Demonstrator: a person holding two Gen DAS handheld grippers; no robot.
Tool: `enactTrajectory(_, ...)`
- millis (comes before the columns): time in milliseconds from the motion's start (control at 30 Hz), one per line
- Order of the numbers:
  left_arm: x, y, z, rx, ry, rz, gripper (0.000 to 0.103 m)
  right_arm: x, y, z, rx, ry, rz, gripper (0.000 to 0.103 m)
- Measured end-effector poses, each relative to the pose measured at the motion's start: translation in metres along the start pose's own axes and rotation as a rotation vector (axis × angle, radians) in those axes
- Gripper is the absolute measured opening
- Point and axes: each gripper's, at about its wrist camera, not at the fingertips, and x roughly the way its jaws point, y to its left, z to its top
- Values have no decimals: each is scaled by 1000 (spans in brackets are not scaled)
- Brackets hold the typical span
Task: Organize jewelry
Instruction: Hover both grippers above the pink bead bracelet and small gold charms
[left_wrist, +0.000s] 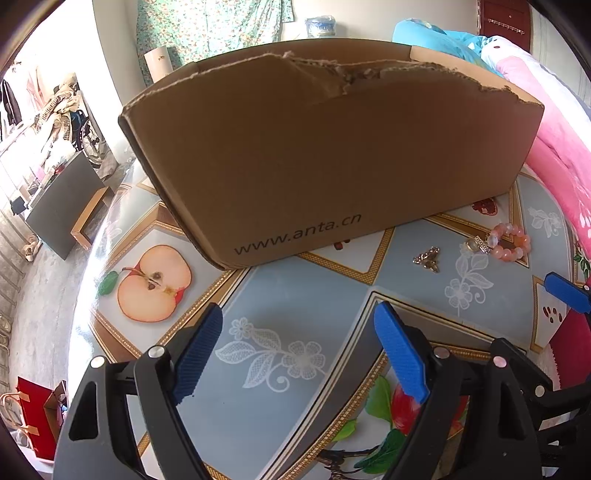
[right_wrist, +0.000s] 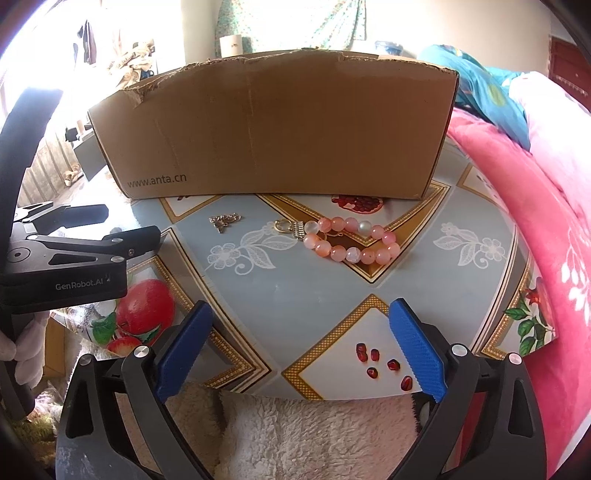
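A pink bead bracelet (right_wrist: 349, 240) with a gold clasp lies on the patterned table in front of a brown cardboard box (right_wrist: 273, 129). To its left rests a small gold trinket (right_wrist: 224, 220). The left wrist view shows the same bracelet (left_wrist: 506, 242) and trinket (left_wrist: 427, 258) at the right, beside the box (left_wrist: 325, 158). My right gripper (right_wrist: 299, 332) hovers open over the table's near edge, short of the bracelet, nothing between its blue pads. My left gripper (left_wrist: 301, 347) is open over bare tablecloth, left of the jewelry. The box's inside is hidden.
A pink blanket (right_wrist: 535, 221) crowds the table's right side. Fluffy white fabric (right_wrist: 314, 435) lies below the near edge. The round table (left_wrist: 280, 306) drops off at the left to a floor with red bags (left_wrist: 37, 417). The left gripper's body (right_wrist: 66, 258) shows at the left.
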Motion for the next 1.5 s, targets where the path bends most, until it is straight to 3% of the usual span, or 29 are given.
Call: enactTrajectory(1500,0,1,4,-2,18,33,89,6,-5,10,-15,37,20,95)
